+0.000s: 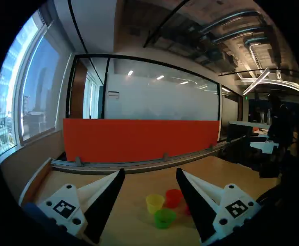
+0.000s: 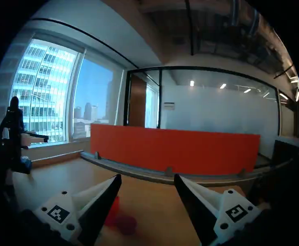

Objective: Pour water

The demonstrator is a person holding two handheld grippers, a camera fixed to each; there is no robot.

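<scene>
Three cups [image 1: 164,217], one table [image 1: 133,197]

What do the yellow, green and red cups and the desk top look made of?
The yellow cup, green cup and red cup look like translucent plastic: light glows through them. The desk top looks like pale wood or laminate, smooth, softly shiny.

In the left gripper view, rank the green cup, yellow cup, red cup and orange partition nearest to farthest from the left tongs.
1. Green cup, front centre.
2. Yellow cup, just behind it, left.
3. Red cup, behind, right.
4. Orange partition, far back.
</scene>
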